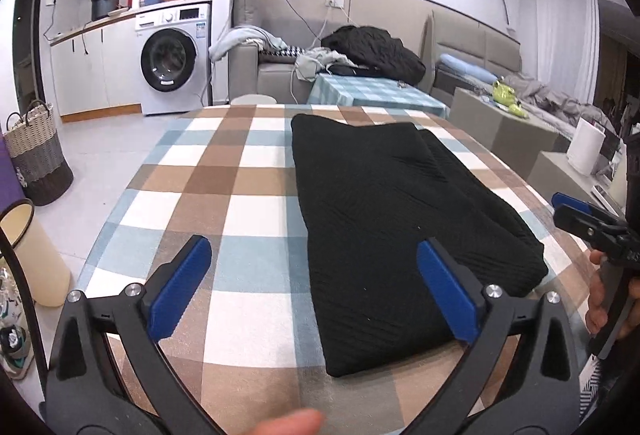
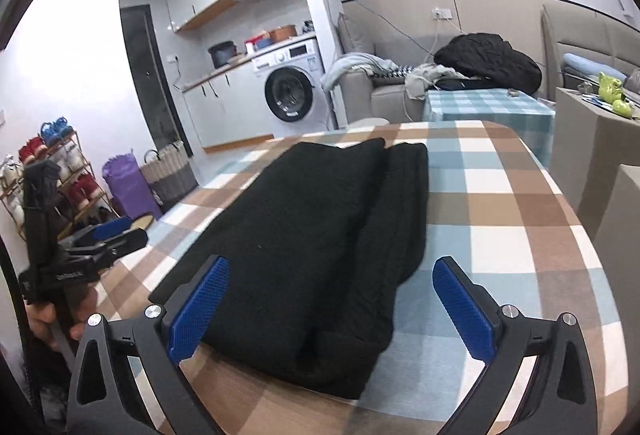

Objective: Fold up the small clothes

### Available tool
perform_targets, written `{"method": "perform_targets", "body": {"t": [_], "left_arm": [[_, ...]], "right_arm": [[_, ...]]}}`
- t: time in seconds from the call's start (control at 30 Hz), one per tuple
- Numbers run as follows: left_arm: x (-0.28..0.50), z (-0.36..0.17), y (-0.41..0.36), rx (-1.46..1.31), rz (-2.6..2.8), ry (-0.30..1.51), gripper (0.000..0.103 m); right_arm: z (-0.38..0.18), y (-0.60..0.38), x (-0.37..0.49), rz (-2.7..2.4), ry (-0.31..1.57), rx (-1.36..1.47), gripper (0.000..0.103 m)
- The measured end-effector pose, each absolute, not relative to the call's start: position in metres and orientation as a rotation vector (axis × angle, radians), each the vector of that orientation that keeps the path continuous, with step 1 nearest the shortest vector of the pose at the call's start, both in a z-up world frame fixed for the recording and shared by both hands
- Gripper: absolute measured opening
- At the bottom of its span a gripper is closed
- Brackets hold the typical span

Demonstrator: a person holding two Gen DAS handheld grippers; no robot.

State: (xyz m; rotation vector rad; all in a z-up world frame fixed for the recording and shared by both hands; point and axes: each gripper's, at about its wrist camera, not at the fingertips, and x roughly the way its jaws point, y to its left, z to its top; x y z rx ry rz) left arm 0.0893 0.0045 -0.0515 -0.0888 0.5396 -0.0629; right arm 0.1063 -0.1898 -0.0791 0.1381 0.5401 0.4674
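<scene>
- Left tool (image 1: 314, 287): blue pads spread apart, empty, hovering at near-left edge of black knit garment (image 1: 400, 227).
- Garment lengthwise-folded, flat on plaid-clothed desk (image 1: 224, 175); crosswise fold likely left.
- Right tool (image 2: 330, 309): spread apart, empty, straddling near end.

We count one folded black knit garment (image 1: 400, 219) on the one plaid-clothed table (image 1: 224, 171). Beyond that table we see one white front-loading washing machine (image 1: 174, 59), one grey sofa (image 1: 276, 71) and one woven laundry basket (image 1: 36, 155). We count two black grippers with blue pads, the left gripper (image 1: 314, 289) and the right gripper (image 2: 330, 309).
</scene>
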Motion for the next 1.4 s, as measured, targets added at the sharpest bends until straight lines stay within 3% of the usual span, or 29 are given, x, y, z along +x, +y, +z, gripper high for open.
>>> {"method": "perform_targets", "body": {"t": [0.27,1.4], "left_arm": [[0.083,-0.06,0.004,-0.083,-0.087,0.499,0.102],[0.081,-0.062,0.004,-0.092,-0.12,0.494,0.102]], "right_arm": [[-0.075,-0.178,0.09,0.462,0.437,0.079,0.103],[-0.076,-0.178,0.084,0.43,0.403,0.053,0.103]]}}
